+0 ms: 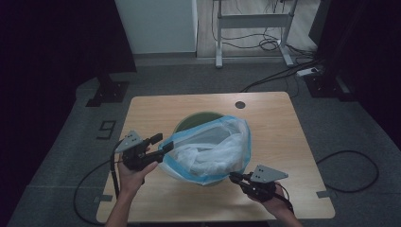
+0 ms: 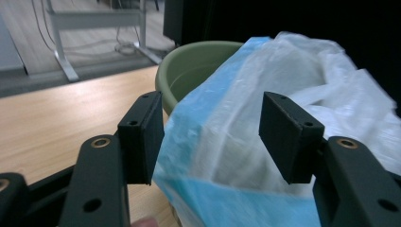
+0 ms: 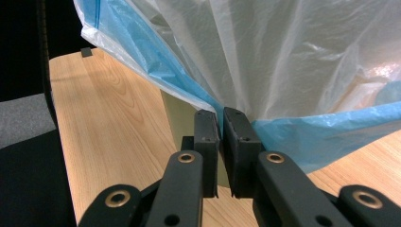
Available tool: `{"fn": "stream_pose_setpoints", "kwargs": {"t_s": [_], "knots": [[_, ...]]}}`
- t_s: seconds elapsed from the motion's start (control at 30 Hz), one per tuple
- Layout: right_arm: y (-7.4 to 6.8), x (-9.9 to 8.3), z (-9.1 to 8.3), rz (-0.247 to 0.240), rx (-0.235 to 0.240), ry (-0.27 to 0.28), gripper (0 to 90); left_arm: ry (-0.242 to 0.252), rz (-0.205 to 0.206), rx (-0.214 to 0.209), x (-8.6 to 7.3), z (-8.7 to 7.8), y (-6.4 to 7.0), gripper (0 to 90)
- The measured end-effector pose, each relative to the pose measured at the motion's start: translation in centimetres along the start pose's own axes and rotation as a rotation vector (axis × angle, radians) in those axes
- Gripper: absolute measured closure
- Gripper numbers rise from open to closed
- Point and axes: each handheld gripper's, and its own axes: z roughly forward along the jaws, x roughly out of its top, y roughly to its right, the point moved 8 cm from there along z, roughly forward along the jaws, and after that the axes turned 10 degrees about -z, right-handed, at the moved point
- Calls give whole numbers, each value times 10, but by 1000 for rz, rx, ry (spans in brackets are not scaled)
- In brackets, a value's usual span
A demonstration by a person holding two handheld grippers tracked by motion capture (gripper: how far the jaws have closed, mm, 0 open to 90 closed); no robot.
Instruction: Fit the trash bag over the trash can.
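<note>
You are lining the green bin with the blue-edged bag. Your right gripper is pinching its hem; your left gripper is spread around the opposite edge. Next, judge: close left, stretch over rim.

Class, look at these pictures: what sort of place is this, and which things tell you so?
Probably a lab or workshop set up for recording, not a home: a lone wooden table on grey carpet, dark curtains at both sides, loose cables across the floor, and a bare metal desk frame behind.

Digit "9" marked on grey floor, left of table
</note>
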Motion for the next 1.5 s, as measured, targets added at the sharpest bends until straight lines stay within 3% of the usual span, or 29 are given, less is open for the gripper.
{"fn": "stream_pose_setpoints", "kwargs": {"t_s": [0.2, 0.4, 0.47, 0.57, 0.77, 0.97, 1.17, 1.33, 1.4, 1.5], "knots": [[0, -2, -1, 2, 1, 4, 810, -86, -20, -25, -7, 17, -8, 403], [0, -3, -5, 3, -6, 12, 782, -77, -60, -76, -12, 15, -7, 415], [-2, -1, -6, -6, -14, 15, 731, -88, -59, -91, -12, 15, -6, 449], [-3, 8, -12, -30, -43, 42, 576, -100, -53, -113, -11, 15, -3, 533], [12, 31, -37, -19, -120, 135, 424, -58, -40, -85, -10, 12, -3, 658], [48, 55, -48, 24, -226, 156, 373, -23, 5, -29, -8, 10, -2, 773], [84, 86, -38, 69, -291, 161, 366, -3, 14, -15, -6, 12, -3, 845], [100, 96, -12, 112, -302, 103, 381, 9, 15, -13, -5, 13, -4, 866], [104, 93, -2, 113, -322, 75, 504, 20, 10, -16, -4, 11, -4, 868], [113, 85, 3, 165, -355, 40, 725, 43, 3, -12, -1, 8, -7, 869]]}}
